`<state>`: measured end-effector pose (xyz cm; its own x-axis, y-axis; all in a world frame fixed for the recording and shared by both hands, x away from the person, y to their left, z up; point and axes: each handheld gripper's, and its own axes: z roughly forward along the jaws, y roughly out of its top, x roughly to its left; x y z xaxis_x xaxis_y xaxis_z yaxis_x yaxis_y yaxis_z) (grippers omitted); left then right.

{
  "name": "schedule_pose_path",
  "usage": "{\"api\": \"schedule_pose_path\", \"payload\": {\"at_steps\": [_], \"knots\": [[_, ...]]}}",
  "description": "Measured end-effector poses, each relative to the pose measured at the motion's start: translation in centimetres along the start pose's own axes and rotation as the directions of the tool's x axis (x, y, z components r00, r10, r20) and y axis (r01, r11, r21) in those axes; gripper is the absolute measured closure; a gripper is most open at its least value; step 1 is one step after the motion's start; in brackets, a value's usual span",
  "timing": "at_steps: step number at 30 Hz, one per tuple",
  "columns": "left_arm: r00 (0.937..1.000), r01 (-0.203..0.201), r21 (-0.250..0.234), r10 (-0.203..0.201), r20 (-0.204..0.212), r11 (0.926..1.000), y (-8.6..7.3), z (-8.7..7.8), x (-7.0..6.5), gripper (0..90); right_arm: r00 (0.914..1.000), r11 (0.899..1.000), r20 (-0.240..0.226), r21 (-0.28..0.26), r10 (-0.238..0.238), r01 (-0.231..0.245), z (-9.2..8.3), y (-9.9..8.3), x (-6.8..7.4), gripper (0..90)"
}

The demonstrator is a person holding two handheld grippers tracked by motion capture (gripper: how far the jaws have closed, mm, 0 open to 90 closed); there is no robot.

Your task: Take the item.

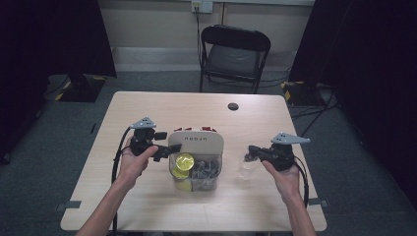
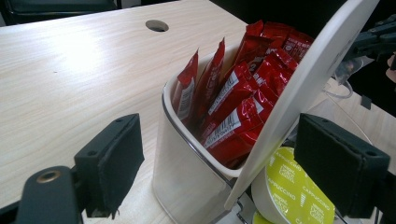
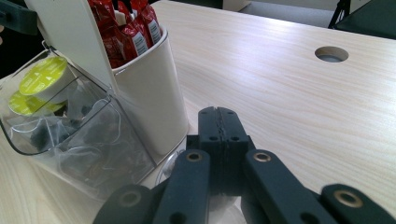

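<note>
A white organiser stands at the table's middle. Its back bin holds red sachets. Its clear front bin holds yellow capsules and dark items. My left gripper is open at the organiser's left side, its jaws straddling the white wall and a yellow capsule without pressing on them. My right gripper is shut, right of the organiser. A clear plastic cup sits just under its tips; whether the rim is pinched I cannot tell.
The light wooden table has a round cable hole at its far side. A black folding chair stands behind the table. Cables trail from both grippers toward the near edge.
</note>
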<state>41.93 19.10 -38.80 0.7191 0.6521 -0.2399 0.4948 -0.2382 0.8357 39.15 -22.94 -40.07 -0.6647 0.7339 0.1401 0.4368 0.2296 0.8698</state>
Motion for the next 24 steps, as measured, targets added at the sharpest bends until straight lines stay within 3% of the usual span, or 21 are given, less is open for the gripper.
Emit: {"api": "schedule_pose_path", "payload": {"at_steps": [10, 24], "knots": [[1.0, 0.0, 0.002, 0.0, -0.003, 1.0, 0.01, -0.01, 0.0, 15.4, 1.0, 1.0, 0.002, 0.019, -0.008, 0.008, 0.29, -0.11, 0.14, 86.4], [1.0, 0.003, 0.001, -0.003, -0.005, 1.0, 0.01, -0.09, 0.0, 15.5, 0.9993, 0.999, 0.023, 0.017, 0.029, -0.029, 0.31, -0.29, -0.15, 68.5]]}}
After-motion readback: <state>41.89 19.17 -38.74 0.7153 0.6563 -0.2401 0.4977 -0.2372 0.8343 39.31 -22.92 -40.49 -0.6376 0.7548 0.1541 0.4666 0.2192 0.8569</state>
